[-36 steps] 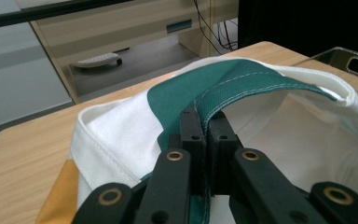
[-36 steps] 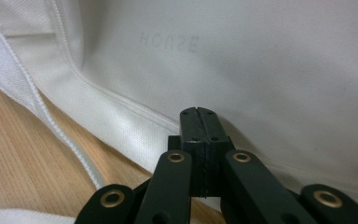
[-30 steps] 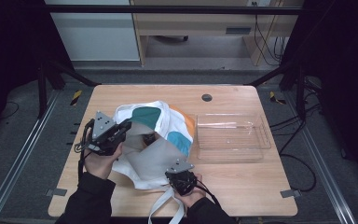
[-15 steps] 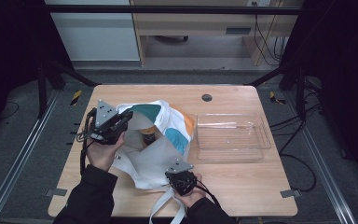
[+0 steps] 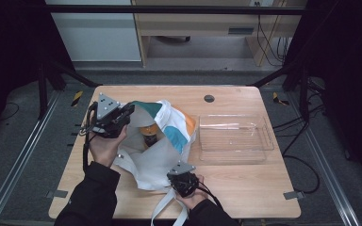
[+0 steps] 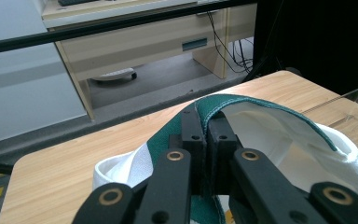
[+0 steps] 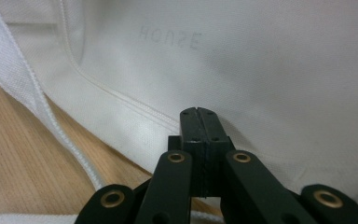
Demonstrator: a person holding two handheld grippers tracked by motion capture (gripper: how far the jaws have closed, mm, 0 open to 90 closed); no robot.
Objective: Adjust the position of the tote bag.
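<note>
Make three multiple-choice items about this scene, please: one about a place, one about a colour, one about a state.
1. Where does the clear tray stand?
A. right of the bag, on the table
B. inside the bag
C. on the floor

2. What colour is the bag rim that the left gripper pinches?
A. red
B. green
C. black

3. How do the jaws of the right gripper stand?
A. wide open
B. shut against the white cloth
C. shut on the tray

Key: 1 A, the high view shows the tray beside the cloth bag on the table. 2 B, a green edge runs between the jaws in the left gripper view. 3 B, the jaws meet, against the white cloth.
</note>
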